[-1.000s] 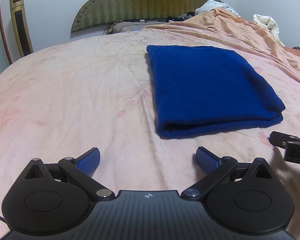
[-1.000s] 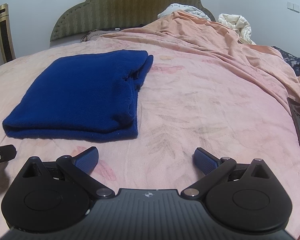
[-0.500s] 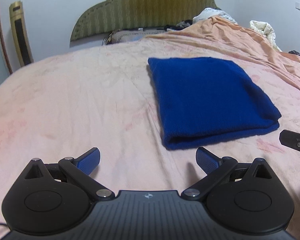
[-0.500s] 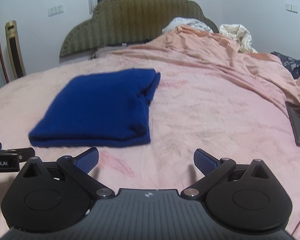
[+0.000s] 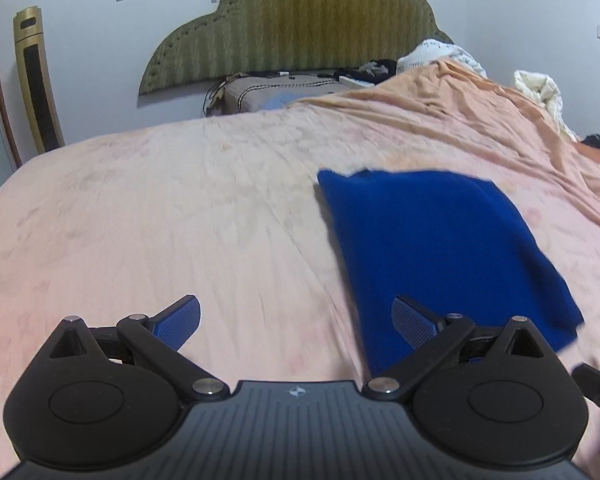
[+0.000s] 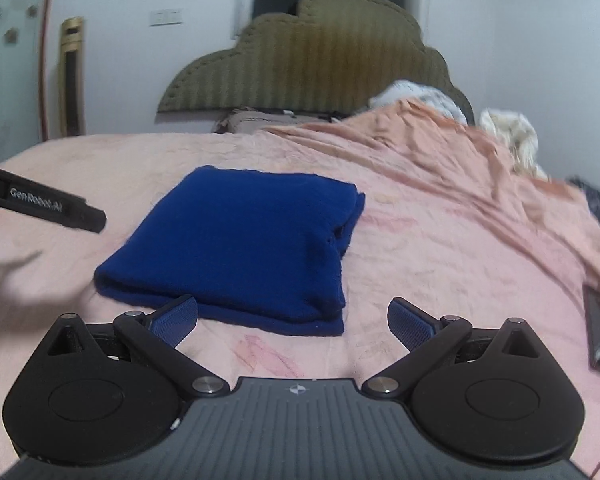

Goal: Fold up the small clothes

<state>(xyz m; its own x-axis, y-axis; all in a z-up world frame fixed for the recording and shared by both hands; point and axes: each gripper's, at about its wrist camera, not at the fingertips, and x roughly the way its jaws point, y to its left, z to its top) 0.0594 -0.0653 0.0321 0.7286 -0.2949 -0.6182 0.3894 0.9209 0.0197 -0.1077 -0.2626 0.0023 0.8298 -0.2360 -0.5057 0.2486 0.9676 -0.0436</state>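
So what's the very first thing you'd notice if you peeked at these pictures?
The bright blue folded cloth jumps out first, lying flat in the middle of the pink bedsheet. Next come the two black tools with blue tips: the right tool open just in front of the cloth, and the left tool, also open, beside it.

the light is dim, soft and even, with a cool cast on the walls (image 5: 100, 32); its source is not in view. no glare. both views are smeared by motion blur: the bed sheet (image 5: 180, 216) loses its texture and the edges of the blue cloth (image 6: 236, 240) look soft. a faint shadow lies on the sheet at the left of the right view. fisheye bending curves the headboard (image 6: 320, 60) and walls, and the corners fall off to black. the near gripper bodies stay sharp.
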